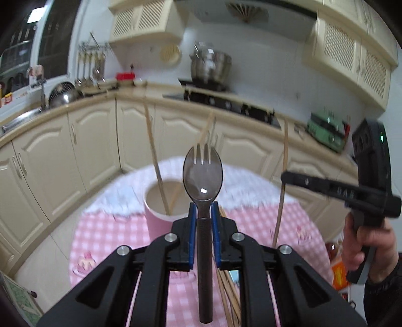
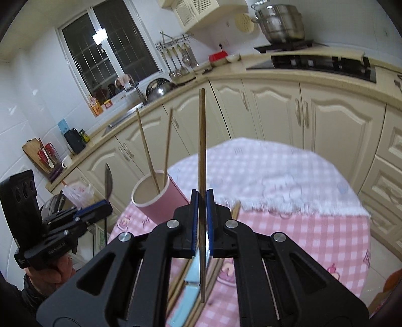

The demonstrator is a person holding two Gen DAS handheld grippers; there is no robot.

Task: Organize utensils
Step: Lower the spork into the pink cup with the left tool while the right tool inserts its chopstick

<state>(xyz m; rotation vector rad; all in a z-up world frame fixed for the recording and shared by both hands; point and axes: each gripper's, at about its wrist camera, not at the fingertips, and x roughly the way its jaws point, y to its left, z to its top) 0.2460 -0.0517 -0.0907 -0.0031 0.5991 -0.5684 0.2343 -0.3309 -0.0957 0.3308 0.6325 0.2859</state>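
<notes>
Left wrist view is blurred toward its edges, and the loose chopsticks point(image 1: 227, 296) on the checked tablecloth point(image 1: 105, 234) are mostly hidden under the left gripper point(image 1: 204, 213). This gripper is clenched on a dark-handled spoon point(image 1: 202, 176) with fork tines cut in its tip, standing upright just beside the pink cup point(image 1: 160, 201). The right gripper point(image 2: 202, 201) grasps one thin wooden chopstick point(image 2: 202, 140), upright, right of the cup that holds two more.

a home kitchen: cream cabinets point(image 2: 336, 120), a stove point(image 2: 324, 66) with a steel pot point(image 2: 281, 22), a sink point(image 2: 125, 117).
</notes>
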